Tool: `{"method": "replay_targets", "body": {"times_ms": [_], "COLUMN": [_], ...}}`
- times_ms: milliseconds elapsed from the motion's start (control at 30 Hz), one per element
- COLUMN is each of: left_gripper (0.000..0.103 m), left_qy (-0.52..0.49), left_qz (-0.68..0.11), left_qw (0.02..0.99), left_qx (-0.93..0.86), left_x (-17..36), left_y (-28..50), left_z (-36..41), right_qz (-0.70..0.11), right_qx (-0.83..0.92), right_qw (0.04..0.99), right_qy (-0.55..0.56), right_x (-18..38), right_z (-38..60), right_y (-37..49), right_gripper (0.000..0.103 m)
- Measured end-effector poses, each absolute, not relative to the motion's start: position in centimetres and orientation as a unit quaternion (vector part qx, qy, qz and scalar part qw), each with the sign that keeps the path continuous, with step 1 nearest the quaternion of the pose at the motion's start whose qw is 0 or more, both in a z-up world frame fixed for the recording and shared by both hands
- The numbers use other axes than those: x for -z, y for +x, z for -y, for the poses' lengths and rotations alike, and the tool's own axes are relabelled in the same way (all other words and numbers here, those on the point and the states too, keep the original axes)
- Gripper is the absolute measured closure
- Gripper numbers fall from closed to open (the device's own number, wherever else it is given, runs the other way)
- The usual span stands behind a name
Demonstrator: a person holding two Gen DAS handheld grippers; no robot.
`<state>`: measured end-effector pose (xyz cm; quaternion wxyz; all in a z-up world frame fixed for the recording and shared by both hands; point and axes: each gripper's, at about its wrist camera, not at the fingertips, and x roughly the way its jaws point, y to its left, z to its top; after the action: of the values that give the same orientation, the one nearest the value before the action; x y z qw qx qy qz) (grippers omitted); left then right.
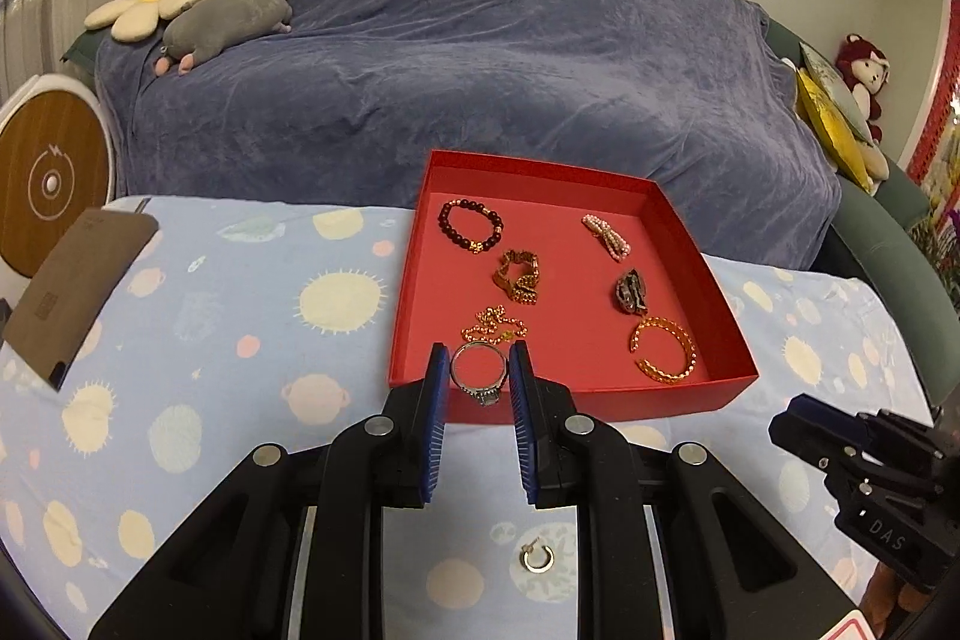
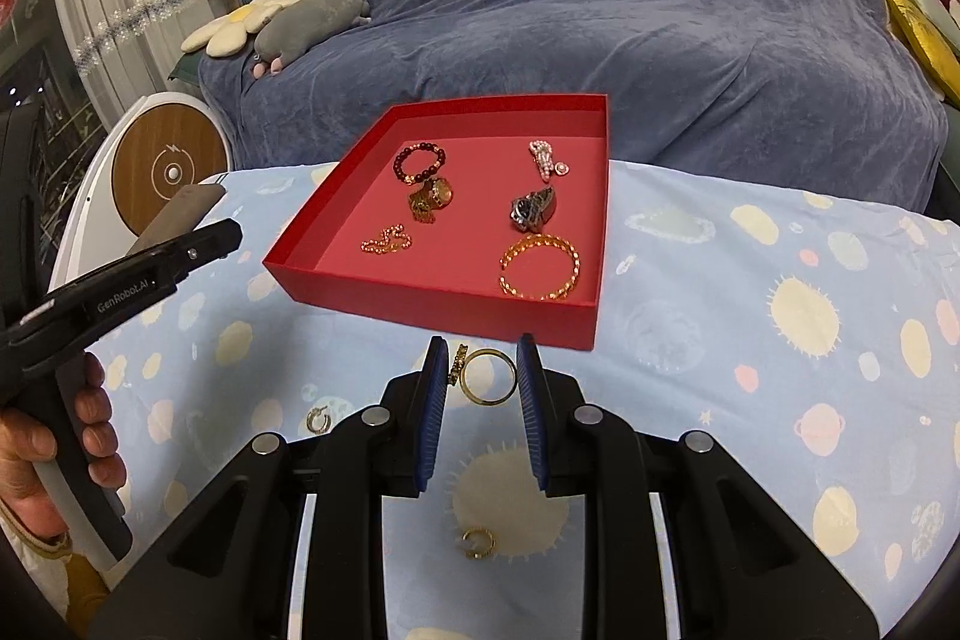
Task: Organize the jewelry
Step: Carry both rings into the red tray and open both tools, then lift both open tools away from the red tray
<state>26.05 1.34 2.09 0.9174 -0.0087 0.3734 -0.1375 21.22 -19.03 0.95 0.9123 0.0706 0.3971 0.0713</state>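
Note:
My left gripper (image 1: pixel 478 370) is shut on a silver ring (image 1: pixel 474 381) with a stone, held just over the near left corner of the red box (image 1: pixel 570 403). My right gripper (image 2: pixel 485 370) is shut on a gold ring (image 2: pixel 489 377) with a thin beaded band (image 2: pixel 458 365) against its left pad, in front of the red box (image 2: pixel 432 307). Inside the box lie a dark beaded bracelet (image 1: pixel 471 225), a gold watch (image 1: pixel 519 277), a gold chain (image 1: pixel 495 327), a pearl clip (image 1: pixel 606 235), a dark ornament (image 1: pixel 630 291) and a gold bangle (image 1: pixel 663 349).
A small hoop earring (image 1: pixel 536 559) lies on the blue patterned tablecloth (image 1: pixel 210 340) under my left gripper. Another gold piece (image 2: pixel 478 543) lies under my right gripper, near the hoop earring (image 2: pixel 318 421). A brown card (image 1: pixel 78 280) rests at the left edge. A blue-covered sofa (image 1: pixel 480 40) stands behind.

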Motion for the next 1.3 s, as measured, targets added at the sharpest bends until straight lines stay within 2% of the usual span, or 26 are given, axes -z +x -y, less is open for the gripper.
{"method": "replay_targets", "body": {"times_ms": [433, 1033, 1133, 1200, 1300], "left_gripper": [0.086, 0.085, 0.079, 0.063, 0.057], "left_qy": [0.032, 0.037, 0.046, 0.046, 0.047], "left_qz": [-0.371, -0.406, -0.407, -0.406, -0.396], "left_qw": [0.917, 0.904, 0.905, 0.906, 0.911], "left_qx": [0.140, 0.126, 0.118, 0.111, 0.104], "left_x": [-0.2, 3.8, 4.1, 4.1, 3.7], "left_y": [34.9, 38.2, 38.1, 38.1, 37.5], "left_z": [2.9, 3.9, 4.1, 3.9, 3.5], "right_qz": [-0.402, -0.418, -0.424, -0.421, -0.413], "right_qx": [-0.069, -0.066, -0.070, -0.067, -0.062], "right_qw": [0.909, 0.903, 0.900, 0.902, 0.905], "right_qy": [0.092, 0.074, 0.073, 0.075, 0.078], "right_x": [1.3, 4.2, 4.4, 4.2, 3.4], "right_z": [17.7, 16.8, 16.6, 16.8, 17.2], "right_y": [31.6, 34.8, 35.0, 35.0, 34.3], "right_gripper": [0.080, 0.080, 0.079, 0.079, 0.079]}}
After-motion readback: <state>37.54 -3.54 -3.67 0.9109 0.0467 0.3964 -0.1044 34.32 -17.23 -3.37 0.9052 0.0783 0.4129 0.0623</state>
